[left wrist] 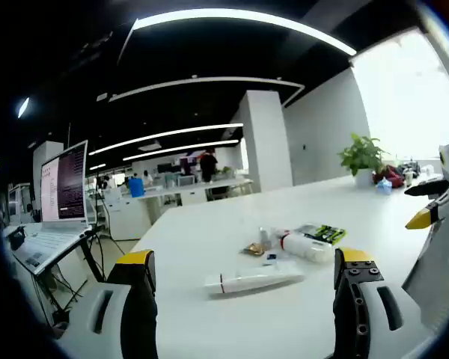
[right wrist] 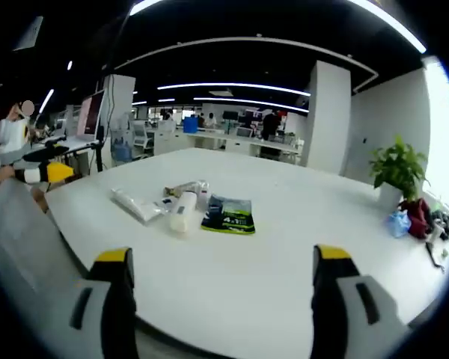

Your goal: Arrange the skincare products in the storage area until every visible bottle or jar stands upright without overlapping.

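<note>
Grippers left [left wrist: 247, 288] and right [right wrist: 221, 277] wide apart, holding nothing. White tube [left wrist: 253, 280], white bottle [right wrist: 183, 212], green packet [right wrist: 229, 215] lying flat on white table [right wrist: 307, 217].

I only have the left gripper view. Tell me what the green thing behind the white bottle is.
Observer: In the right gripper view it is a flat dark packet with green print. It lies face up beside the white bottle.
Operator: Report the right tongs.
Observer: The right tongs are open, hold nothing and are short of the products.
Operator: Say where my left tongs sit from that side.
Observer: The left tongs are at that view's left edge, off the table's corner and well away from the tube.
</note>
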The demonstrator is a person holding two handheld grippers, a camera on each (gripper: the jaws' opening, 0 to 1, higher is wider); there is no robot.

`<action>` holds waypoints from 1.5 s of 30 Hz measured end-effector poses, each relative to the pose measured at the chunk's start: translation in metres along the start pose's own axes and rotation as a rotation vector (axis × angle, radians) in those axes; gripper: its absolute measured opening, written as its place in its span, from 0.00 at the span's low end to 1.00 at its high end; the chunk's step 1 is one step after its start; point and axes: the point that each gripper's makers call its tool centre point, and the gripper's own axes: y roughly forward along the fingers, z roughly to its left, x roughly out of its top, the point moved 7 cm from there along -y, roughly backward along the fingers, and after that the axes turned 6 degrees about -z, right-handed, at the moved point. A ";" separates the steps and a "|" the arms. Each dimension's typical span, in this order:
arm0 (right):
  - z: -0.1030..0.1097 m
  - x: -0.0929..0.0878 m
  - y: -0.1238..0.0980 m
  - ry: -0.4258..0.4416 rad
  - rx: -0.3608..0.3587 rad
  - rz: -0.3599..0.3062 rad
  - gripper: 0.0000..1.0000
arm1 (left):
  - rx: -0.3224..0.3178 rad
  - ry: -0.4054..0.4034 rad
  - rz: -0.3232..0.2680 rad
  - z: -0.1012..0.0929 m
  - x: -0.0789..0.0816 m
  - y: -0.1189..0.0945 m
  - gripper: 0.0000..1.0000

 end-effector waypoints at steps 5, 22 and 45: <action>-0.001 -0.001 0.001 0.001 -0.005 0.004 1.00 | -0.019 0.005 -0.005 -0.004 0.002 -0.001 0.97; 0.000 -0.001 0.001 -0.004 -0.010 0.015 1.00 | -0.024 -0.003 -0.025 -0.004 0.006 -0.003 0.97; 0.006 -0.002 0.001 -0.014 0.007 0.061 1.00 | 0.005 -0.009 -0.048 0.002 0.007 -0.006 0.97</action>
